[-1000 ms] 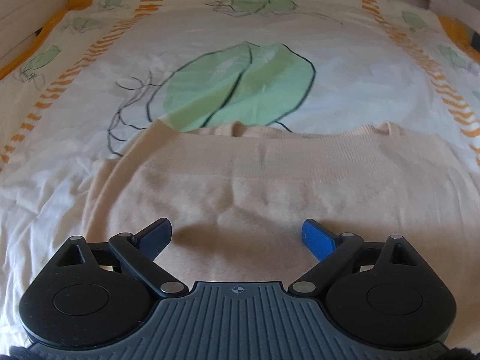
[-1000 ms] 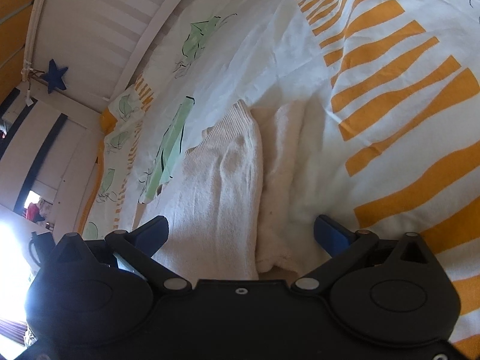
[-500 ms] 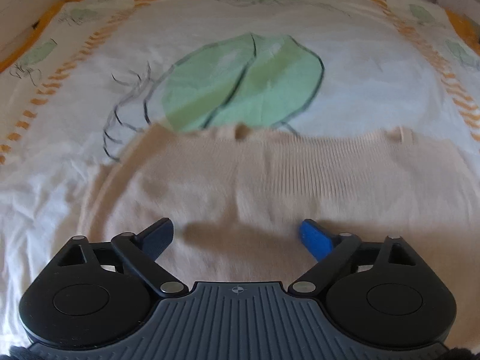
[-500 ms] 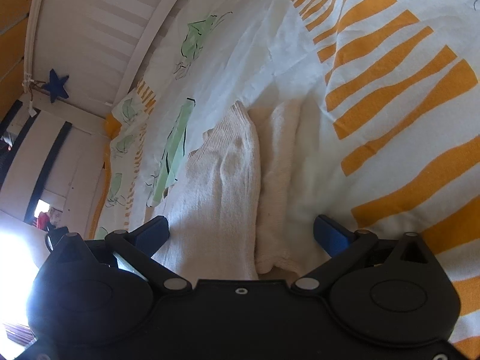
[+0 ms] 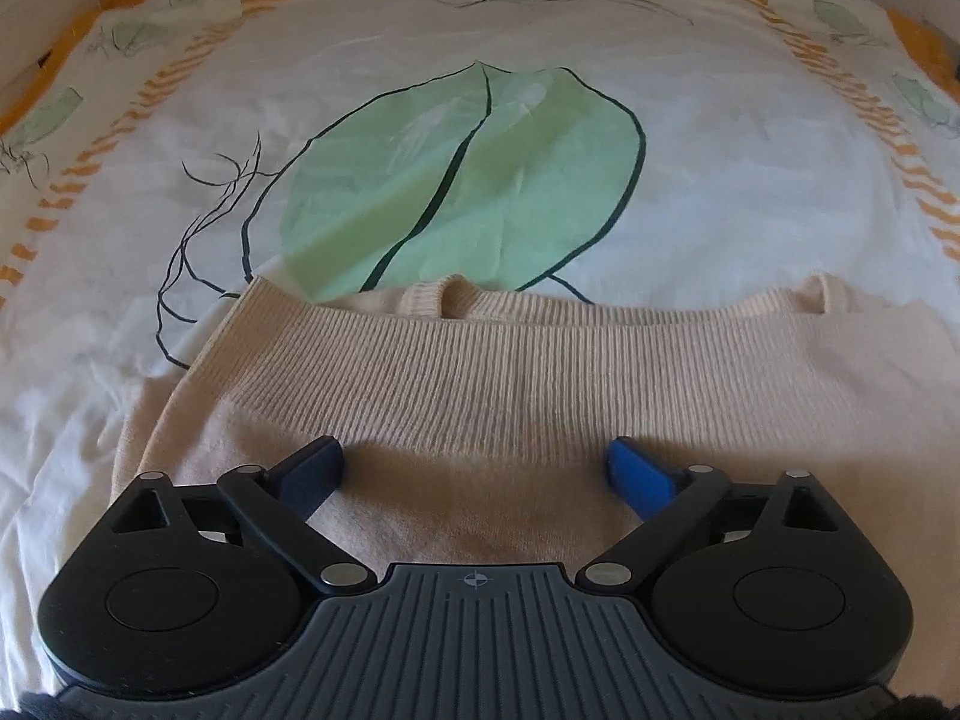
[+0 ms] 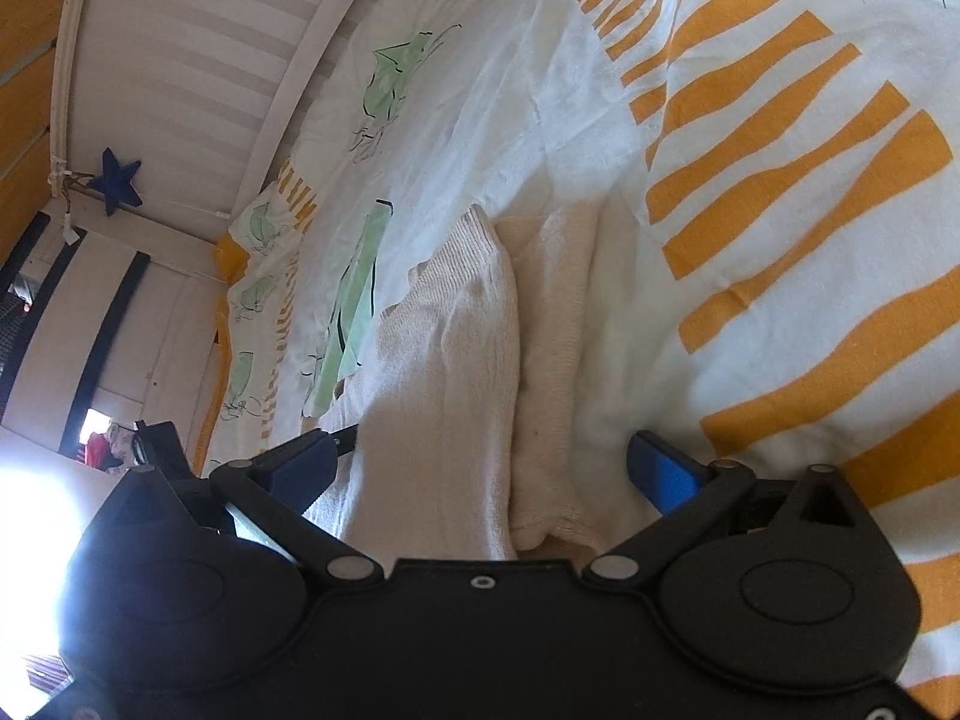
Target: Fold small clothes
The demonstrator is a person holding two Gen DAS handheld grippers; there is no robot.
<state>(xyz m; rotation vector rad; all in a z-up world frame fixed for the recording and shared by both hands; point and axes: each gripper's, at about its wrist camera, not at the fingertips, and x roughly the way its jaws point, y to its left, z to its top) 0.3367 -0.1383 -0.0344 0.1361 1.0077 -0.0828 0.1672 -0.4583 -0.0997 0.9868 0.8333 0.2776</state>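
A bed covered by a white duvet [image 5: 690,228] printed with a green leaf [image 5: 468,180] and orange stripes [image 6: 780,138] fills both views; a white slatted headboard [image 6: 198,42] and a blue star [image 6: 120,180] lie beyond it. The cream knitted sweater [image 5: 510,372], partly folded, lies flat on the duvet just below the leaf, ribbed hem uppermost. The left gripper [image 5: 474,468] hangs over the sweater's middle, jaws wide apart and holding nothing. The right gripper [image 6: 480,468] faces the sweater's side edge, jaws likewise spread and empty, straddling the stacked layers [image 6: 540,312]. Probable fault: closing here may pinch only the top layer, or catch duvet with it, skewing the fold. The duvet around the sweater offers ample free room on every side.
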